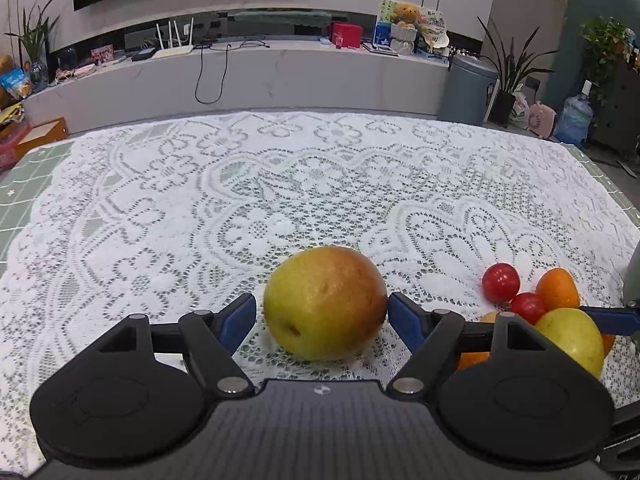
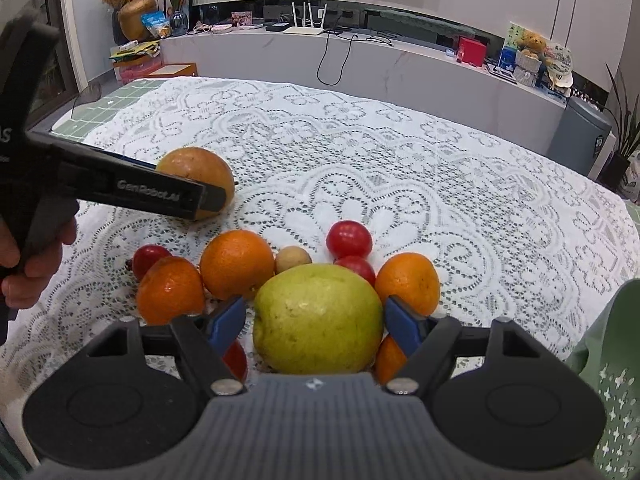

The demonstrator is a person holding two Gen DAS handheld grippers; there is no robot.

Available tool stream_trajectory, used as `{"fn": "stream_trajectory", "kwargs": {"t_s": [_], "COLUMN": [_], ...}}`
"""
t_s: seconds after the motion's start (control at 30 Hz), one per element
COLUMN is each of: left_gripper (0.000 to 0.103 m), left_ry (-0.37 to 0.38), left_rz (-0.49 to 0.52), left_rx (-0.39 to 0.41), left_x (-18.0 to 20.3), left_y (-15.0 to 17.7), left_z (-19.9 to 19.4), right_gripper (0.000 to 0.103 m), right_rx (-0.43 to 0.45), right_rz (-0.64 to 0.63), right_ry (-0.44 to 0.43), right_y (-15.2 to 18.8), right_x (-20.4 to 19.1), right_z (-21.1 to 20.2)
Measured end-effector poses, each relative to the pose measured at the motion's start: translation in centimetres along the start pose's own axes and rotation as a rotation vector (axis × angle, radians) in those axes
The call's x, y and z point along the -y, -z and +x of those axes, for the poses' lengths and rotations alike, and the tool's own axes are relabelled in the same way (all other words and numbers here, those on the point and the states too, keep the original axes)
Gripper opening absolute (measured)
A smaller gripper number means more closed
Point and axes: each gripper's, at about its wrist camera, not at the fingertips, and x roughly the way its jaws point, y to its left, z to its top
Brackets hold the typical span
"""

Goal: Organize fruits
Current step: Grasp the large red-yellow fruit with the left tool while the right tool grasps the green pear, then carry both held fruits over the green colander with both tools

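- The left gripper (image 1: 322, 314) is standing with its blue fingers (image 1: 239, 322) spread wide around a yellow-and-russet pear (image 1: 325, 303); a gap is showing at the left finger, and the right one is lying at the pear's skin, so the fingers are open, not clamping.
- That pear is sitting on the white lace cloth (image 1: 240, 208) covering the bench, apart from the other fruit and to their left.
- The right gripper (image 2: 316, 320) is reaching over the cluster with a green pear (image 2: 318, 318) between its fingers (image 2: 228, 320); both pads are lying right at the pear's sides, and I cannot tell whether they are pressing.
- Around the green pear, oranges (image 2: 237, 263) are crowding together with red cherry tomatoes (image 2: 349, 239) and one small tan fruit (image 2: 293, 259), all touching or nearly so.
- A hand (image 2: 34, 256) is gripping the left gripper's handle at the left edge of the right wrist view.
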Motion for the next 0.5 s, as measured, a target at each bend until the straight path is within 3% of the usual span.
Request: {"fn": "stream_trajectory", "kwargs": {"t_s": [0.17, 0.5], "left_gripper": [0.078, 0.077], "left_ry": [0.024, -0.011], "left_rz": [-0.020, -0.021], "left_rx": [0.005, 0.019], "left_x": [-0.2, 0.6], "left_y": [0.1, 0.0], "left_z": [0.5, -1.0], "right_gripper": [0.068, 0.068], "right_rx": [0.008, 0.054], "right_rz": [-0.010, 0.001], "right_ry": [0.008, -0.015], "right_y": [0.1, 0.2], "right_x": [-0.1, 0.2], "right_z": [0.0, -1.0]}}
